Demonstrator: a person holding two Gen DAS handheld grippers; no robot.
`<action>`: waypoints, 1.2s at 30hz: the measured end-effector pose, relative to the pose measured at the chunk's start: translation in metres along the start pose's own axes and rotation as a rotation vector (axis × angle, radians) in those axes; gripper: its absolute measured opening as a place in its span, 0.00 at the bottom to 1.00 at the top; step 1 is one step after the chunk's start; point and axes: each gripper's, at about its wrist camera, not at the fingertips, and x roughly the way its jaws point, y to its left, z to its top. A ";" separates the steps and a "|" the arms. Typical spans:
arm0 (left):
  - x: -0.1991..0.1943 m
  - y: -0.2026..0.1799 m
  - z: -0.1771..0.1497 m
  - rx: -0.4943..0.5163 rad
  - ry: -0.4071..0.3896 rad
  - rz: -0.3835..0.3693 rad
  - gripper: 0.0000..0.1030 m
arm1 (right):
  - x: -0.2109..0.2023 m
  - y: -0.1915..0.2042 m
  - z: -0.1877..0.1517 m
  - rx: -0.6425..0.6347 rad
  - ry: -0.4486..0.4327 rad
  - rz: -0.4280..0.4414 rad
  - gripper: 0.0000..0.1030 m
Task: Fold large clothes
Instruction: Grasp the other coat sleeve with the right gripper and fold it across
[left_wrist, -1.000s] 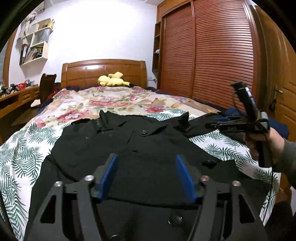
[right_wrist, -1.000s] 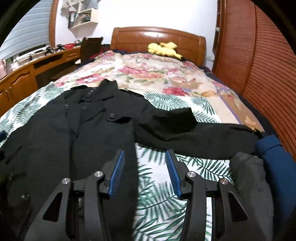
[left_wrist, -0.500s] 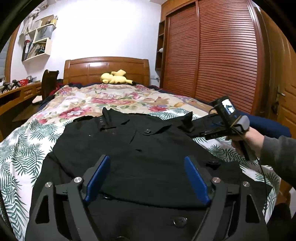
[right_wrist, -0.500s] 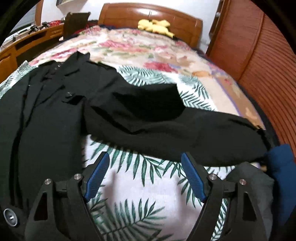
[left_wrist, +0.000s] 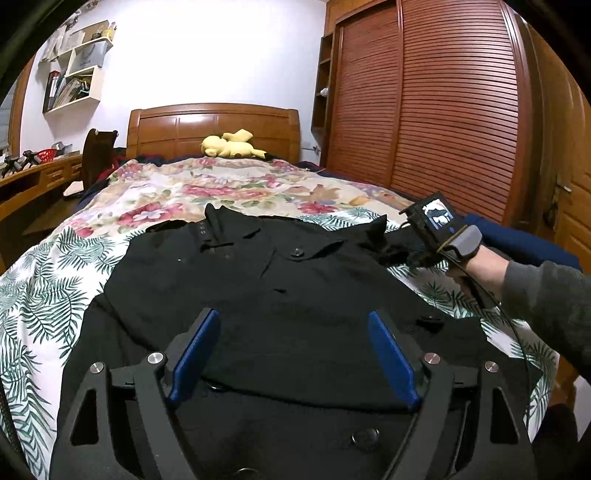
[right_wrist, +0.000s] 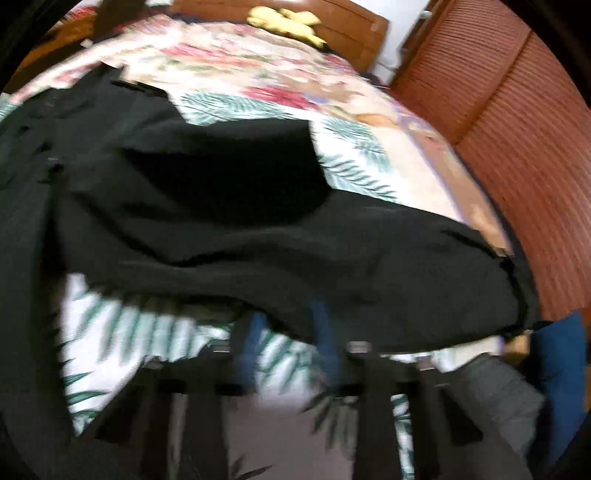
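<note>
Coat (left_wrist: 280, 295): black, buttoned, spread flat on the bed (left_wrist: 44, 295); fills the centre and lower half of the left wrist view.
Long axis: from the collar (left_wrist: 218, 229), above centre of the frame, down to the hem under the left gripper; collar points toward the headboard (left_wrist: 210, 125) at upper centre.
Sleeve (right_wrist: 332, 266): stretched sideways from the body toward the right of the frame, across the coat's axis; its cuff (right_wrist: 517, 280) lies at the bed's right edge, near a blue garment (right_wrist: 561, 362).
Left gripper (left_wrist: 291, 354): lower centre of its view, blue pads (left_wrist: 194, 354) spread wide, nothing between them, over the coat's lower front.
Right gripper (right_wrist: 291, 343): lower centre of its blurred view, at the sleeve's near edge. The pads look close together with cloth at their tips, but blur hides whether they pinch it; I cannot tell.
Right hand (left_wrist: 480, 266): mid right of the left wrist view, holding that gripper by the sleeve.
Risk 1: a shallow bite on the thick sleeve could slip out once it is lifted.
Risk 2: a pinch that also takes the bedspread would drag the bedding and skew the coat.
Risk 3: with the body not pinned, pulling the sleeve across may bunch the shoulder.
</note>
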 end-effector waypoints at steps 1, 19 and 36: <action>0.000 0.000 0.000 -0.002 0.003 -0.002 0.81 | 0.000 -0.002 0.002 0.002 -0.001 -0.005 0.09; -0.006 0.006 0.000 -0.016 0.000 -0.001 0.81 | -0.194 0.054 0.030 -0.087 -0.463 0.278 0.03; -0.012 0.005 -0.001 -0.008 -0.010 0.006 0.81 | -0.210 0.088 -0.005 -0.155 -0.346 0.373 0.42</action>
